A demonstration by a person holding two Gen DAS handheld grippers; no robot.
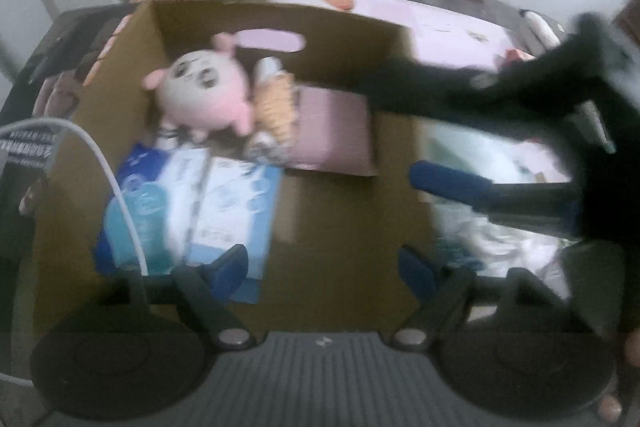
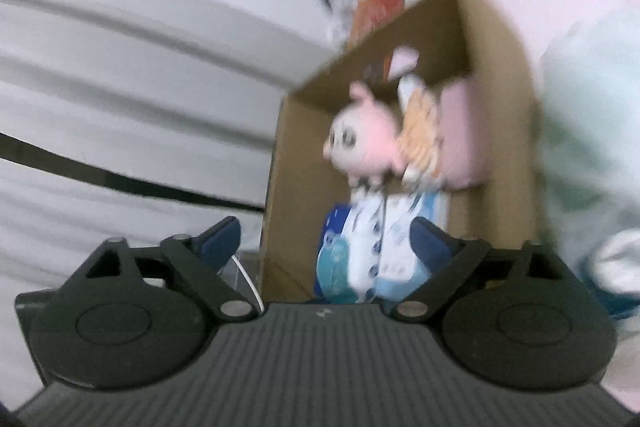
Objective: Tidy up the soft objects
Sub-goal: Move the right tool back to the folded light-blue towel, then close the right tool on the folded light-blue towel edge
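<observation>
So both my tongs are over the box [image 1: 352,211] right now and neither one has anything in it. My left gripper [image 1: 324,267] is spread wide, nothing between the blue pads [image 1: 228,267], hanging over the bare cardboard floor at about 6 o'clock in the left view. My right gripper [image 2: 326,241] is spread too, also empty; from the left view you can see it coming in from 3 o'clock, one finger over the box's right wall. Inside, the soft stuff is bunched toward the far-left side: the pink plush [image 1: 204,91] sits at roughly 11 o'clock against the back wall, the orange plush [image 1: 276,103] pressed up right beside it, and a pink pad [image 1: 332,127] touching that on the right. In front of them, around 8 o'clock, is the tissue pack [image 1: 192,215], lying flat. My guess is everything got packed tight into that corner to keep the right half of the floor free for more, and that's why I'm holding both sets of jaws apart, ready for the next grab. There's a pile of pale cloth [image 1: 512,247] just outside the box on the right, which looks like the next candidate, but it's all pretty blurry so I can't tell exactly what's in it.
</observation>
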